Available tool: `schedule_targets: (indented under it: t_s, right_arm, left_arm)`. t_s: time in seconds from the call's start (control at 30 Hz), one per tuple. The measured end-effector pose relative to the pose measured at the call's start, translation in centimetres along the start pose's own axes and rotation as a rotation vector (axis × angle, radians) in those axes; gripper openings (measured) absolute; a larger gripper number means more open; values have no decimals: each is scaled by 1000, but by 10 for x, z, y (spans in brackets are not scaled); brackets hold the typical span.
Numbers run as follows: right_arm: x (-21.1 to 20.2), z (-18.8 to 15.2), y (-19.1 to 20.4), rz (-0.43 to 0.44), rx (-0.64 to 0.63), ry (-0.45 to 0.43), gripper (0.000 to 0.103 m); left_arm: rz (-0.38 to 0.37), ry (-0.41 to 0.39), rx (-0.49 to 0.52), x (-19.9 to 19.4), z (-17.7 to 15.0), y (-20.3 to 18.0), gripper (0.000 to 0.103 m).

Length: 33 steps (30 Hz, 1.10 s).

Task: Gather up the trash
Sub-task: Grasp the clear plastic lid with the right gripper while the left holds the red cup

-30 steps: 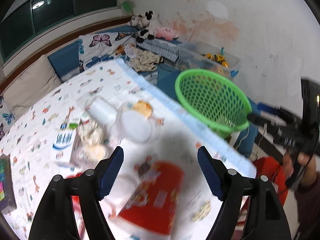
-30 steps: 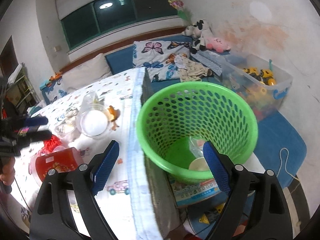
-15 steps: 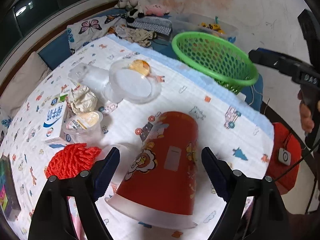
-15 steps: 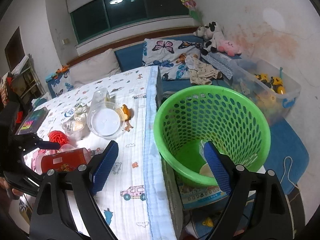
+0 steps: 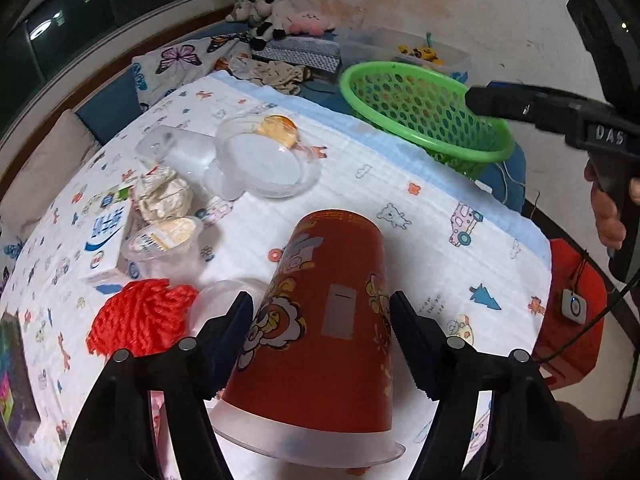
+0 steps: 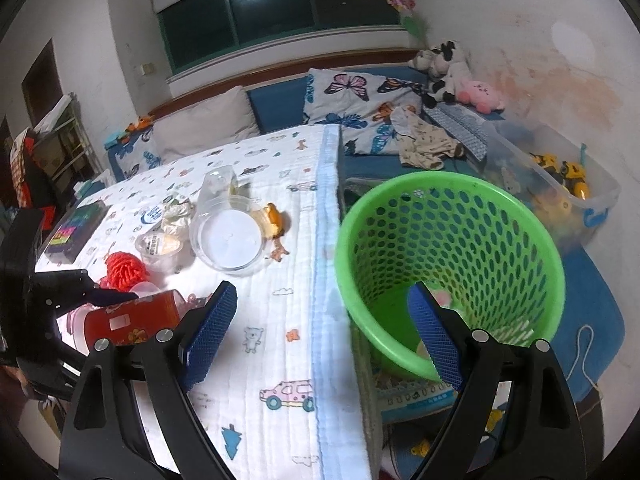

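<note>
Two black plastic hand-held grippers, each with two angular fingers faced in dark blue cross-hatched pads and fixed by round silver screws at the joints. The left hand-held gripper shows four such screws along its finger arms; the right hand-held gripper carries the same fittings. Seen from the left camera, the right unit's pistol-style black body bears pale lettering reading "DAS", with a thin black cable trailing beneath the hand.
</note>
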State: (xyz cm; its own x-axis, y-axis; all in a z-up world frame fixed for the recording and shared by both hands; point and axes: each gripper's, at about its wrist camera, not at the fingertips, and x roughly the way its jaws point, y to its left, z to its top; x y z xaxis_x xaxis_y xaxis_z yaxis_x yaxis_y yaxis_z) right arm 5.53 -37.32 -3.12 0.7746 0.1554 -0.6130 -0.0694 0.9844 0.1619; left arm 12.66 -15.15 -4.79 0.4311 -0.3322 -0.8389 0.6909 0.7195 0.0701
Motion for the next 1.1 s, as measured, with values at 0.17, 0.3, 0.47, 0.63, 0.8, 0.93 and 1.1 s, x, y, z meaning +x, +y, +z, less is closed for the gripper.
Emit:
schedule_targets:
  t_s: [0.17, 0.3, 0.47, 0.63, 0.8, 0.93, 1.1]
  right_arm:
    - [16, 3, 12, 51, -30, 29, 87]
    - [33, 7, 24, 123, -29, 59, 87]
    - [64, 11, 41, 221, -41, 119, 87]
    - [95, 16, 54, 278, -67, 175, 87]
    - [121, 19, 63, 267, -119, 199, 87]
    - [137, 22, 60, 271, -120, 217, 87]
    - [157, 28, 56, 307, -92, 242, 90]
  left_arm:
    - [15, -49, -55, -20, -4, 16, 67]
    - [29, -97, -107, -39, -7, 31, 67]
    - [55, -152, -177, -60, -9, 54, 67]
    - [72, -184, -233, -71, -14, 75, 67]
    - [80, -191, -266, -74, -19, 88, 67]
    - [82, -195, -284, -75, -22, 97, 67]
    - [82, -198, -300, -74, -23, 102, 66]
